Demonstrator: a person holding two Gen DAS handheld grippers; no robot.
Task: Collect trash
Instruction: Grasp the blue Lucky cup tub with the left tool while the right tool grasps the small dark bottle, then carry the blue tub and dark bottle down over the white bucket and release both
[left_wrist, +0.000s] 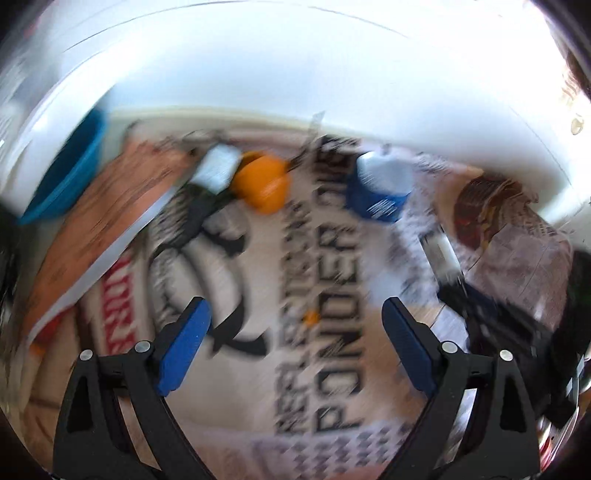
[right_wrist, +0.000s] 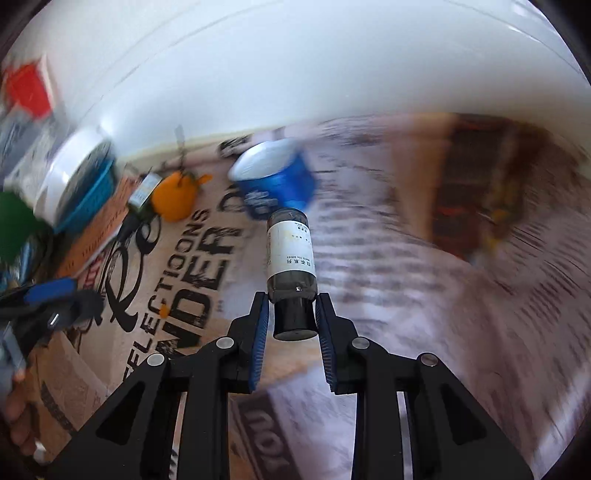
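Right gripper (right_wrist: 290, 317) clamped on dark cap end of bottle (right_wrist: 290, 251), centre frame, bottle pointing away over newspaper (right_wrist: 424, 295). Left gripper (left_wrist: 297, 332) wide open, nothing between pads, above newspaper. Blue cup (right_wrist: 275, 181) lying on side, upper centre; orange (right_wrist: 175, 199) left of it.

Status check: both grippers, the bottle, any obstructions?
Right gripper shut on small dark bottle, cap end between pads. Left gripper open, empty, over newspaper. Nothing blocking.
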